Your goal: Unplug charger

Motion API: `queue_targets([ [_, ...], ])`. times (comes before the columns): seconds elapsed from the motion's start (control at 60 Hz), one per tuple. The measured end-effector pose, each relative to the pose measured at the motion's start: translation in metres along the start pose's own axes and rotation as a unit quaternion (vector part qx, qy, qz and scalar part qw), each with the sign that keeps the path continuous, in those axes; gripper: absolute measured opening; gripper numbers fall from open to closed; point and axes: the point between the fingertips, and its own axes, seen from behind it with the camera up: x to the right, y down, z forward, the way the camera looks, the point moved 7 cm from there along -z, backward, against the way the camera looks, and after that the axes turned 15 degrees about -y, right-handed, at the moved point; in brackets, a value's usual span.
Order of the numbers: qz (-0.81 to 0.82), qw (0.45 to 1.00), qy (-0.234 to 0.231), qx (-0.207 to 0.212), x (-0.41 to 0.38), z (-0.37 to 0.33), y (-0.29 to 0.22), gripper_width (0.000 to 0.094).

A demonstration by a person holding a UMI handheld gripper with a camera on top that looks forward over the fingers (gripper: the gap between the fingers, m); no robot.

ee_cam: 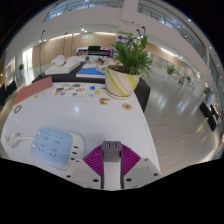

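My gripper [112,151] is shut on the charger [112,165], a white block with a grey end that shows between the fingertips. Both pink pads [94,158] press on its sides. The charger is held above the white table [90,115], clear of the power strip. The power strip [55,144], white with a light blue face and several sockets, lies flat on the table to the left of the fingers. I see no cable running from the charger to the strip.
A potted green plant [126,68] in a pale pot stands beyond the fingers at the table's far right. Small flat items and cards [85,90] lie along the far side. The table's right edge [150,140] drops to the floor.
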Motion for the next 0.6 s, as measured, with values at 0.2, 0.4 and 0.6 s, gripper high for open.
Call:
queue_targets([
  [0.2,0.015,0.999,-0.023,-0.035,-0.003,0.028,0.022,0.0254],
  [0.4,0.009,0.999,-0.018,-0.027,-0.003,0.017,0.007,0.0865],
  [0.6,0.023,1.0,-0.005,0.004,-0.023,-0.111,-0.024,0.0852],
])
